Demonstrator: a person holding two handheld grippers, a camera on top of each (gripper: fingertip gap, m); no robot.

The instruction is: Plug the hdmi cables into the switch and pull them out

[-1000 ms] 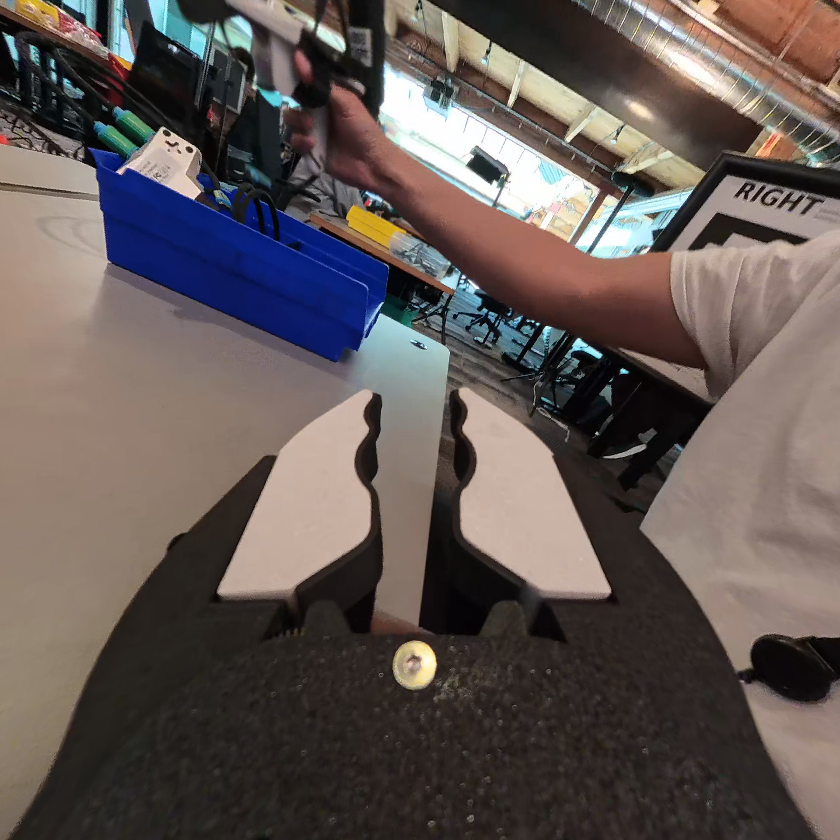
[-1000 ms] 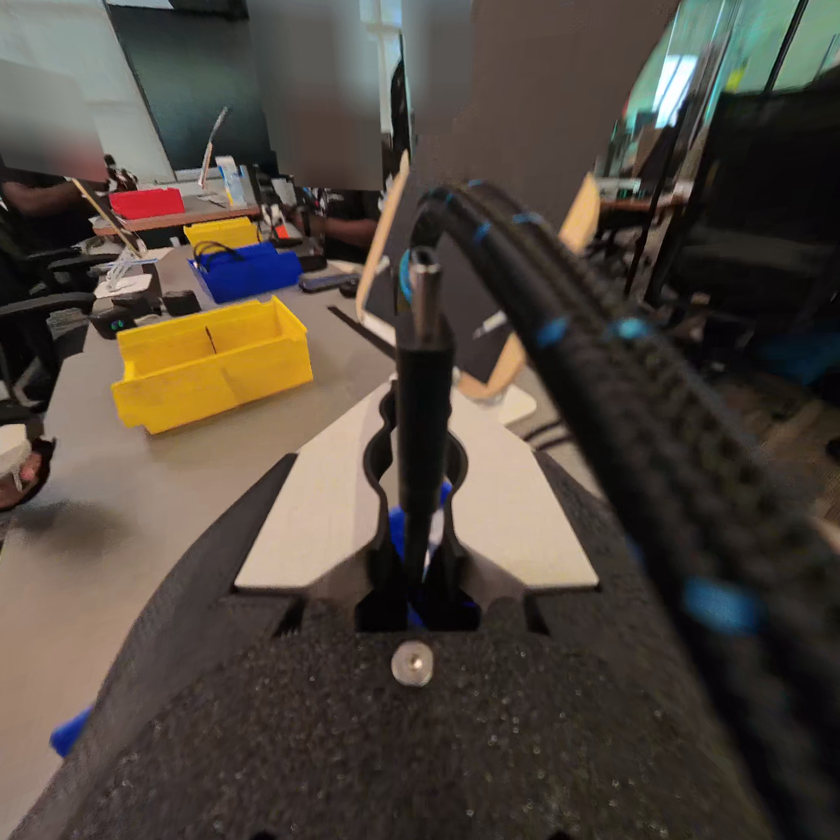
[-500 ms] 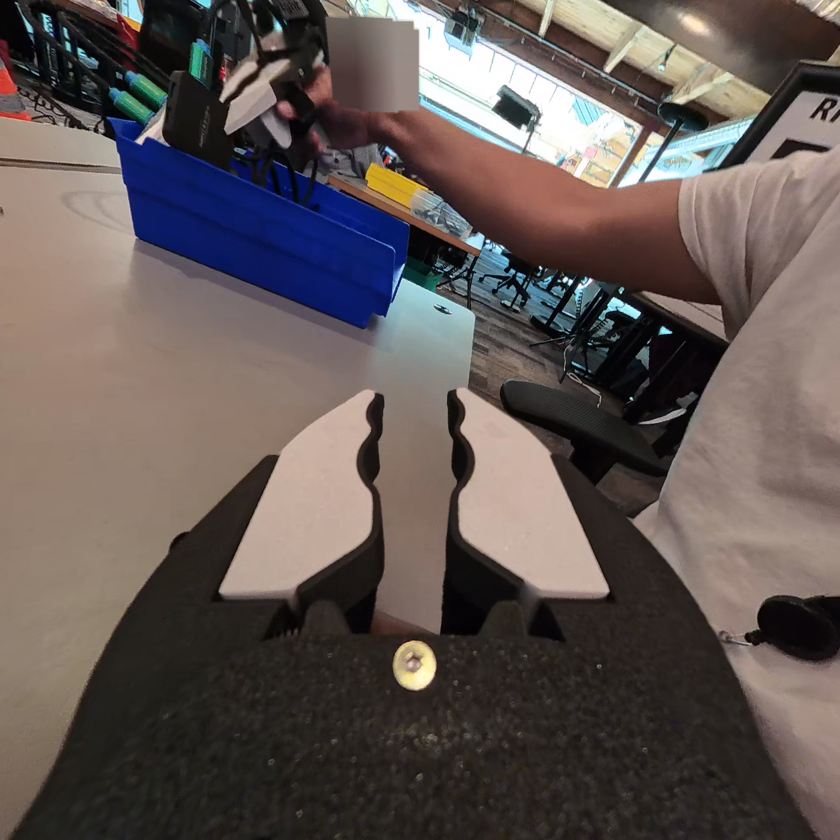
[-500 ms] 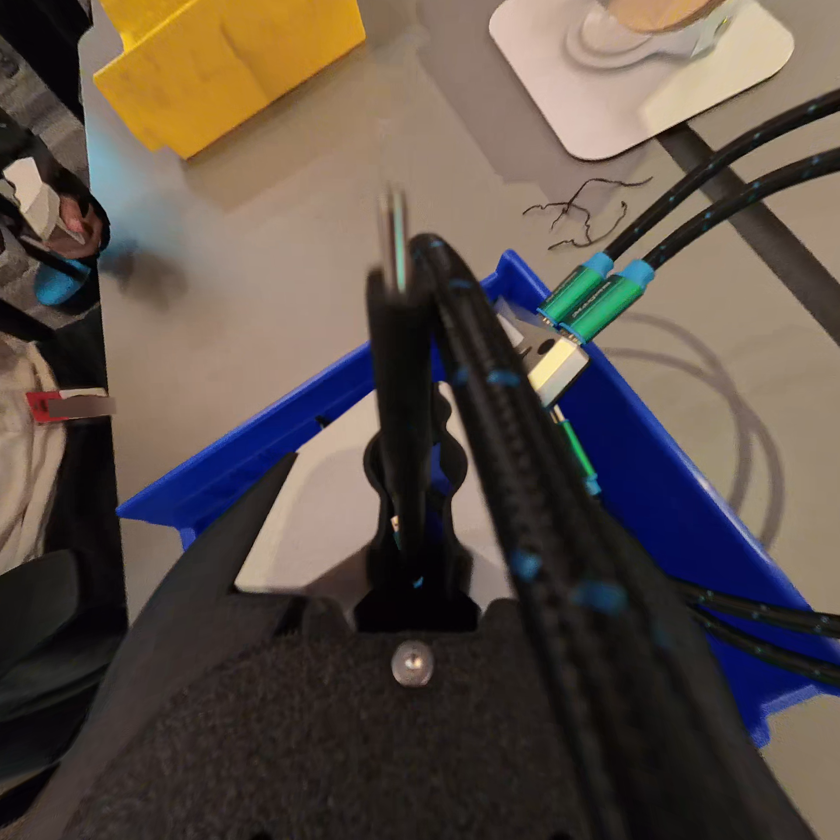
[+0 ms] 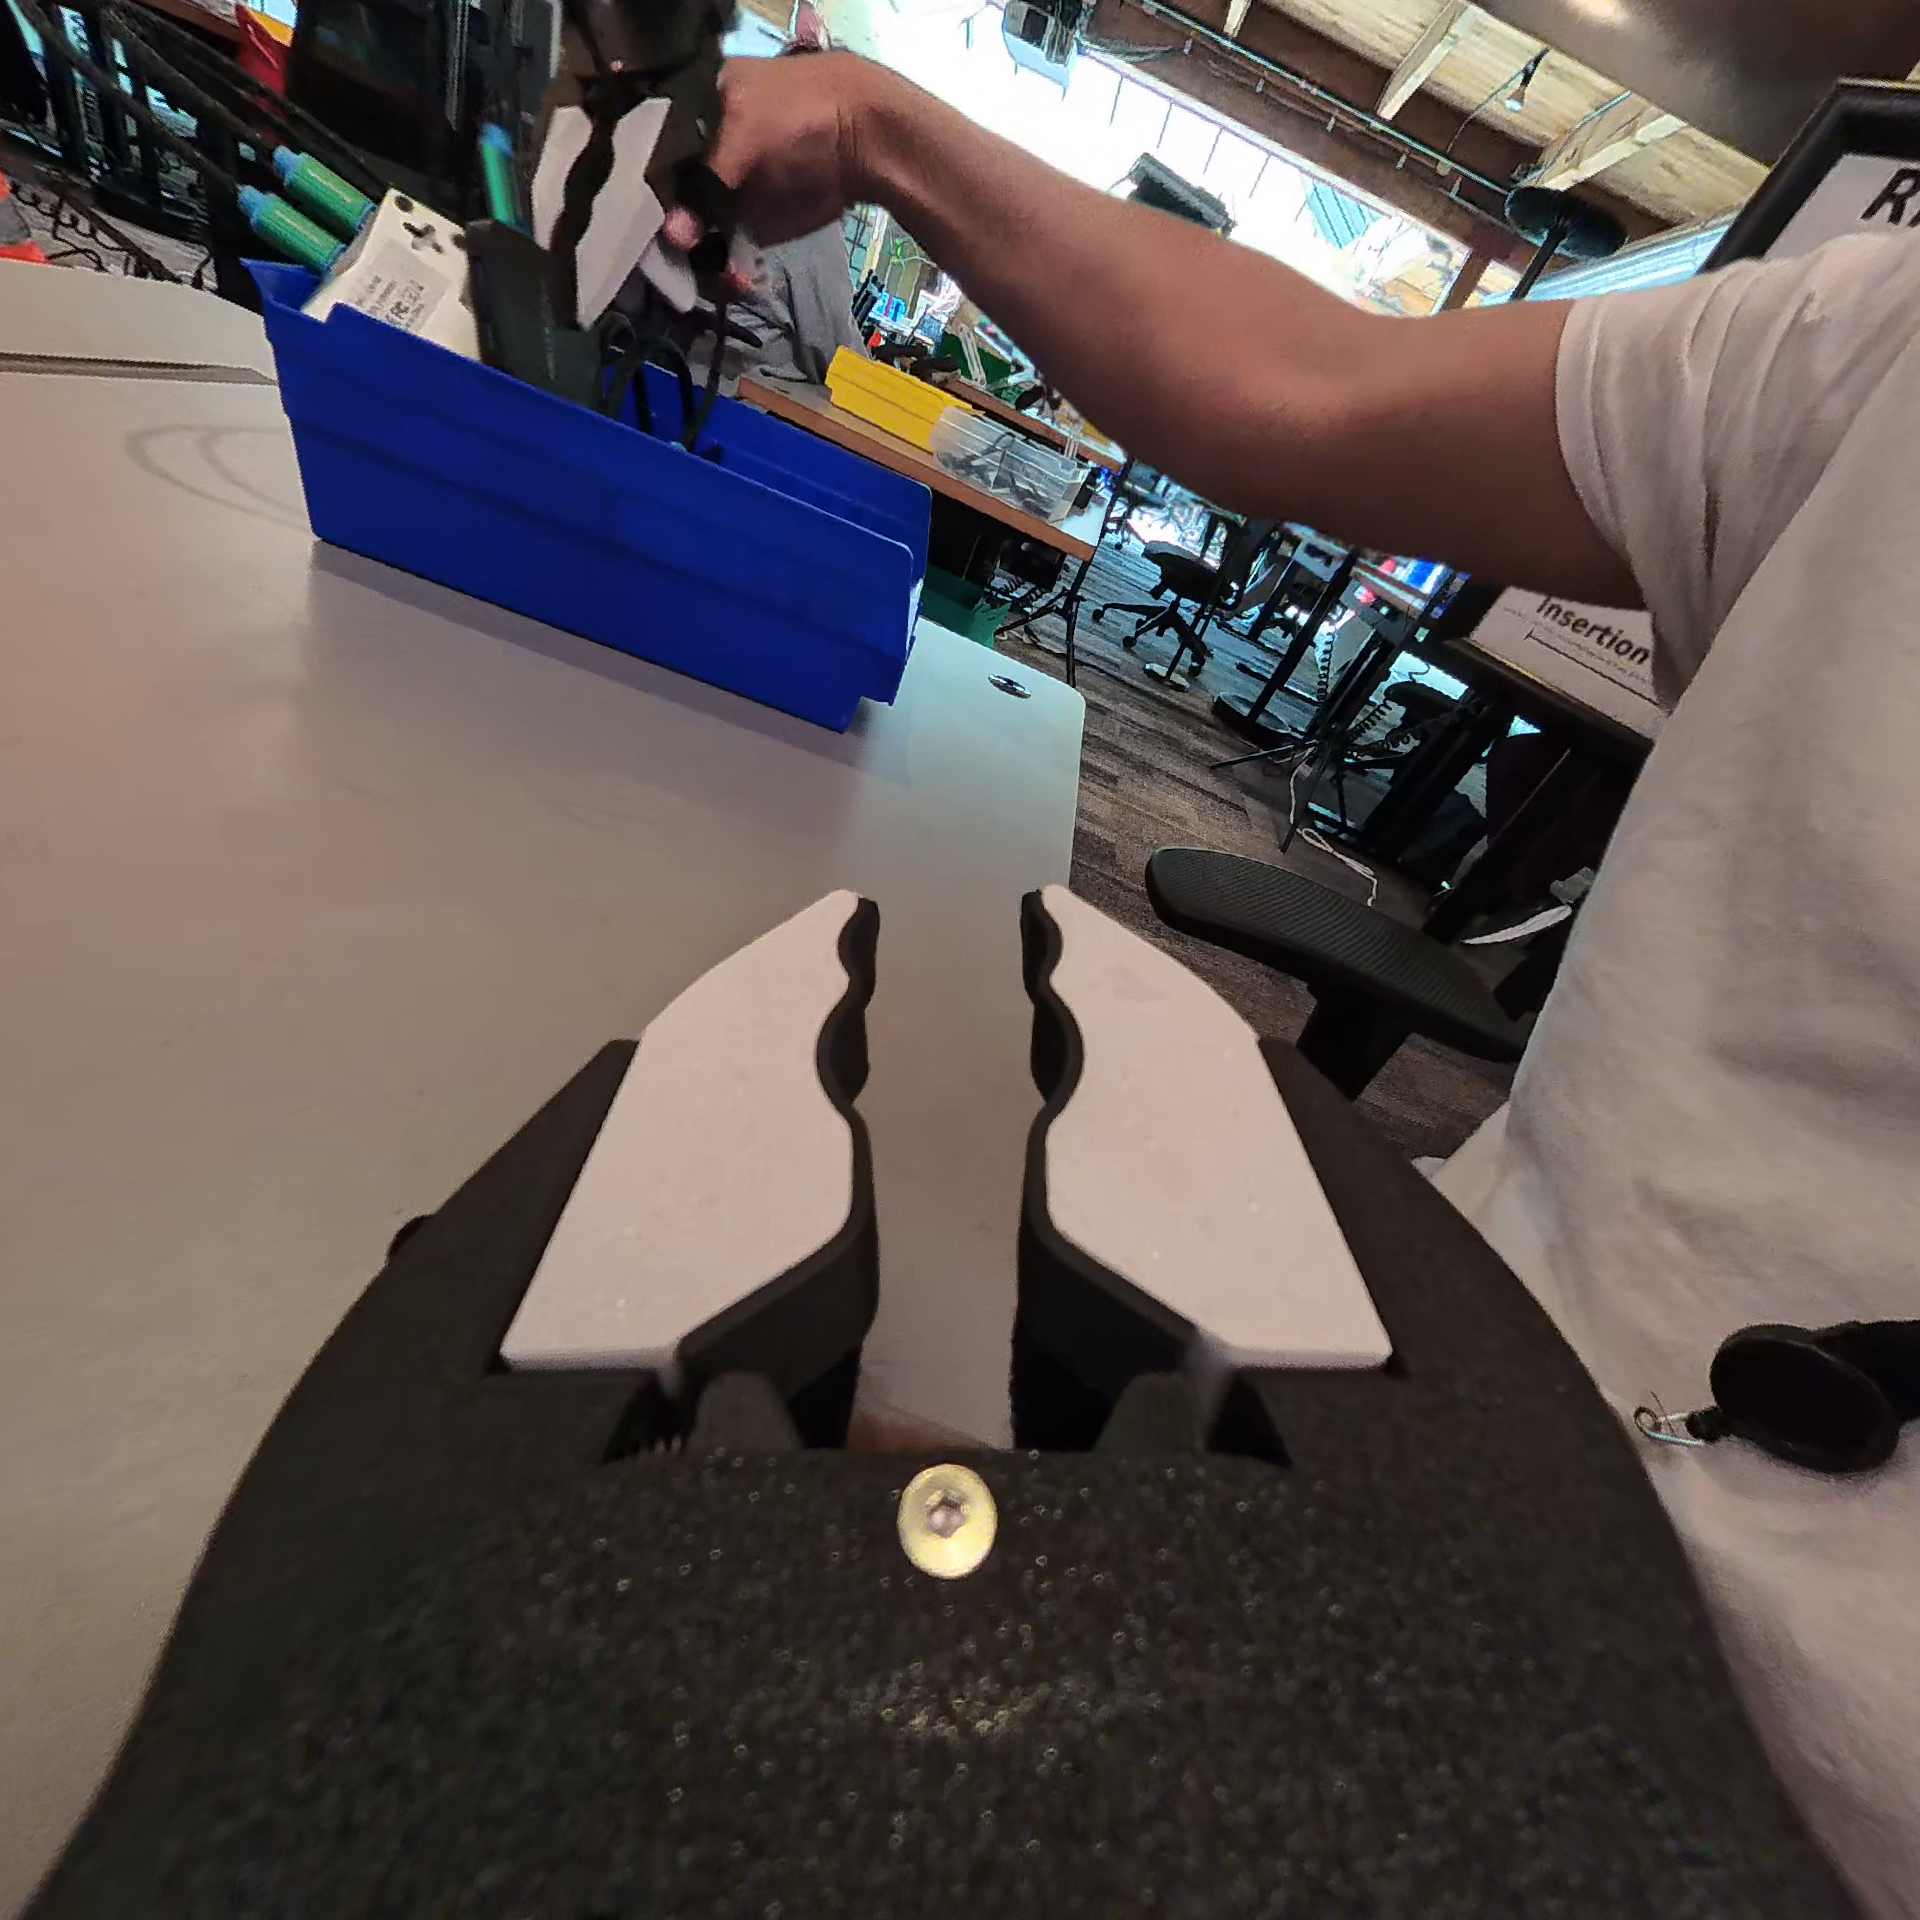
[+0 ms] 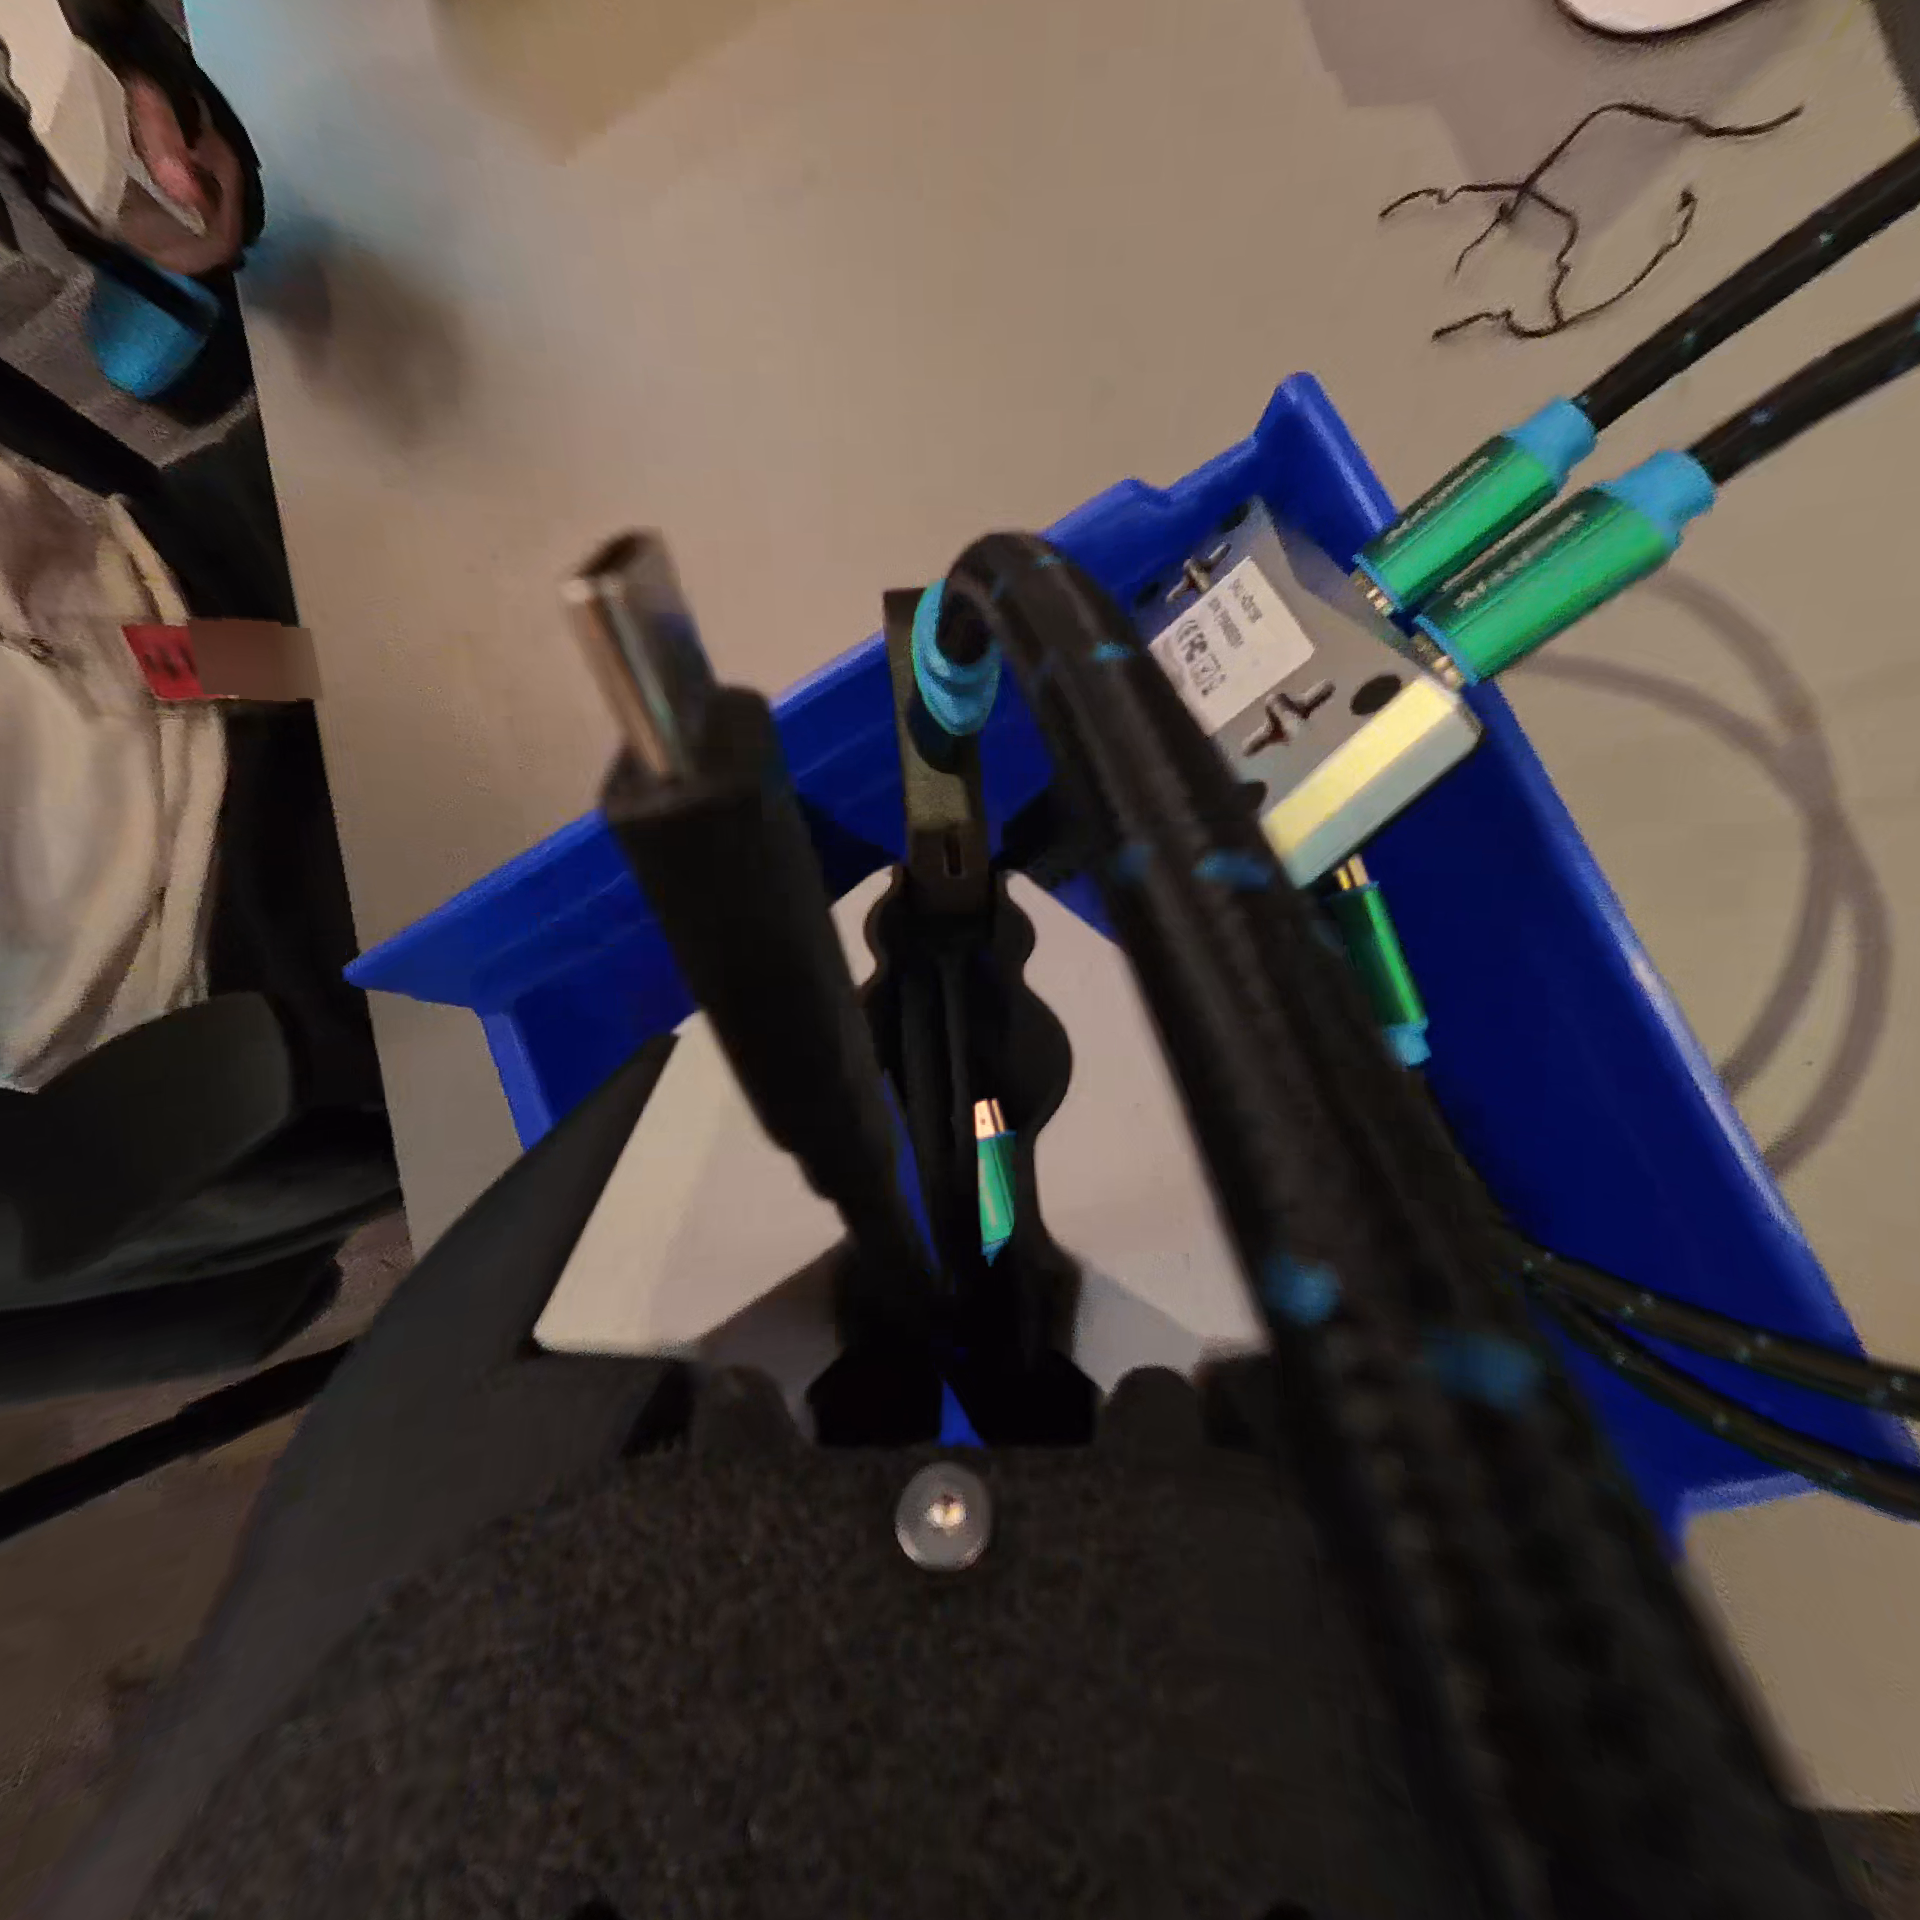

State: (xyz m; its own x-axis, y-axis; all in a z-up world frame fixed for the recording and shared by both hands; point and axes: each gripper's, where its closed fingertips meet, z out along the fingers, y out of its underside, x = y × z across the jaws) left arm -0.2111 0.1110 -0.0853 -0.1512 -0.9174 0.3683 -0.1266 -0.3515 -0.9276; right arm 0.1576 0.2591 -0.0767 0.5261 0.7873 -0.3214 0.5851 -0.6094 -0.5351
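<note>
My right gripper (image 6: 940, 894) points down into a blue bin (image 6: 1558, 935). It is shut on a black HDMI plug (image 6: 727, 883) whose metal tip leans left, and the plug's black braided cable (image 6: 1195, 935) loops over the right finger. In the bin the grey switch (image 6: 1309, 707) leans on the far corner. Two green plugs (image 6: 1507, 561) are plugged into its far end and one (image 6: 1371, 956) into its near end. In the left wrist view the right gripper (image 5: 613, 177) hovers over the bin (image 5: 582, 540) beside the switch (image 5: 395, 270). My left gripper (image 5: 945, 914) is open and empty, low over the table (image 5: 312, 935).
The table's right edge lies just past my left fingertips, with a black chair seat (image 5: 1330, 956) beyond it. The person's arm (image 5: 1195, 343) reaches across to the bin. Black thread scraps (image 6: 1538, 229) lie on the table behind the bin. Yellow bins (image 5: 894, 384) sit on a farther table. About 40 cm separates my left fingertips from my right.
My right gripper has swung from level to pointing down and dropped toward the blue bin. The plug in it has tipped to the left. My left gripper has shifted only slightly.
</note>
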